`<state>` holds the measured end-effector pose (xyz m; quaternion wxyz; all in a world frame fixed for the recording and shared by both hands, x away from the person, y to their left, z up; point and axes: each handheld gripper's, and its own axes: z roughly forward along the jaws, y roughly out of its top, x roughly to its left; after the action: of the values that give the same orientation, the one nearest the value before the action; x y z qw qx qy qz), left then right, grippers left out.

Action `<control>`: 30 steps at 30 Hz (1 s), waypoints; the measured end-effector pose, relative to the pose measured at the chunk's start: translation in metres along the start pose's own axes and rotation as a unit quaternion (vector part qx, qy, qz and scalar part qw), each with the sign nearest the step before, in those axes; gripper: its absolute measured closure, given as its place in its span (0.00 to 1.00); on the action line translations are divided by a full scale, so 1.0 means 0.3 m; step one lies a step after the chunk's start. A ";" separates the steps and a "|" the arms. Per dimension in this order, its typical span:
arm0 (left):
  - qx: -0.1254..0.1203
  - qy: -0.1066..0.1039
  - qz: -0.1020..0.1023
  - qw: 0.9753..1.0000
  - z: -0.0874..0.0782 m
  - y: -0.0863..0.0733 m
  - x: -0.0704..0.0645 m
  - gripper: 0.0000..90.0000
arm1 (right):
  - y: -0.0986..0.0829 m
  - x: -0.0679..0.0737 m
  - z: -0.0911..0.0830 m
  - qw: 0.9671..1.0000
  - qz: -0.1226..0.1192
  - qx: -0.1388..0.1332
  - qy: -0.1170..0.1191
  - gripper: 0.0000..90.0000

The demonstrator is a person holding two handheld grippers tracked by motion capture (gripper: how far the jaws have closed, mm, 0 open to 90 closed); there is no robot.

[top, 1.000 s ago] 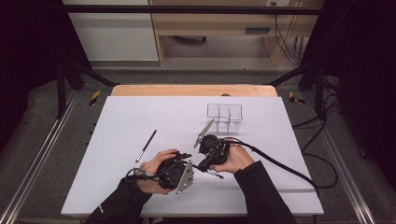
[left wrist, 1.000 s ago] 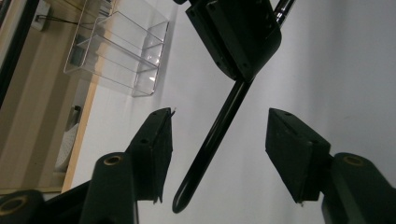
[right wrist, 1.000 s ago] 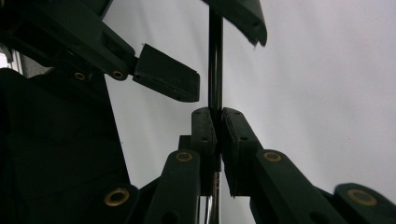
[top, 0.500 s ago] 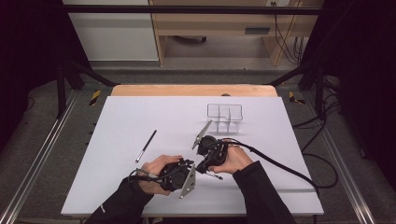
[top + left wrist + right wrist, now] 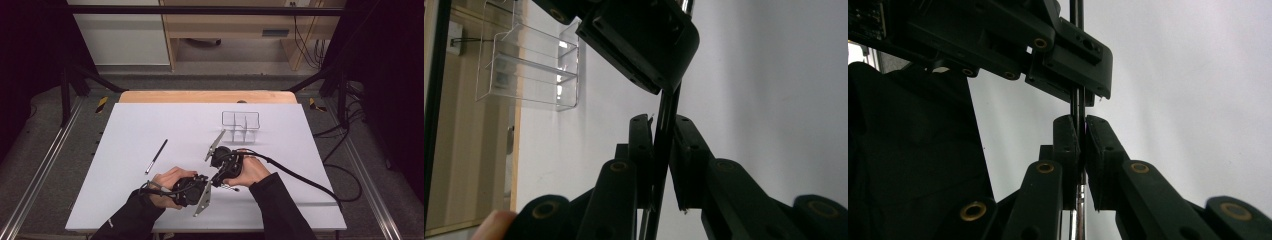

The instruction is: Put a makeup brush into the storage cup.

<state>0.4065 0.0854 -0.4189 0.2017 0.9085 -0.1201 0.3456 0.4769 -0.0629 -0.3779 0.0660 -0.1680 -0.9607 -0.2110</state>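
Both grippers meet at the table's front middle, tips nearly touching. My left gripper [image 5: 205, 181] [image 5: 663, 127] is shut on a thin black pen [image 5: 665, 145] that stands between its pads. My right gripper [image 5: 218, 178] [image 5: 1081, 127] is shut on the same pen [image 5: 1079, 150], its metal section running up between the jaws. Each gripper view shows the other gripper's jaws clamped on the pen farther along. A short end of the pen [image 5: 231, 188] pokes out below the right hand. A second black pen [image 5: 156, 156] lies loose on the white table to the left.
A clear acrylic holder [image 5: 241, 125] [image 5: 526, 70] with compartments stands behind the grippers at the middle right of the white table sheet [image 5: 150, 125]. The right gripper's cable [image 5: 300, 182] trails off to the right. The wooden table edge [image 5: 200, 96] lies at the back.
My left gripper has shifted a little to the right, closing up against the right gripper. The right gripper has barely moved. The loose pen has stayed put.
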 end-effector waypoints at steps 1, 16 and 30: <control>0.000 -0.001 0.002 1.000 0.000 0.001 -0.001 0.90 | 0.000 0.000 -0.001 1.000 0.000 0.000 0.000 0.94; 0.000 -0.011 0.003 1.000 -0.004 -0.001 -0.005 0.92 | -0.005 0.003 -0.003 1.000 -0.006 -0.007 0.002 0.92; -0.001 -0.010 -0.053 0.999 -0.016 -0.059 0.003 0.92 | -0.039 -0.013 -0.084 0.993 -0.002 -0.105 -0.046 0.75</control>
<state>0.4107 0.1034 -0.4199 0.2194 0.9169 -0.0741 0.3250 0.4779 -0.0849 -0.3606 0.0033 -0.1817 -0.9355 -0.3030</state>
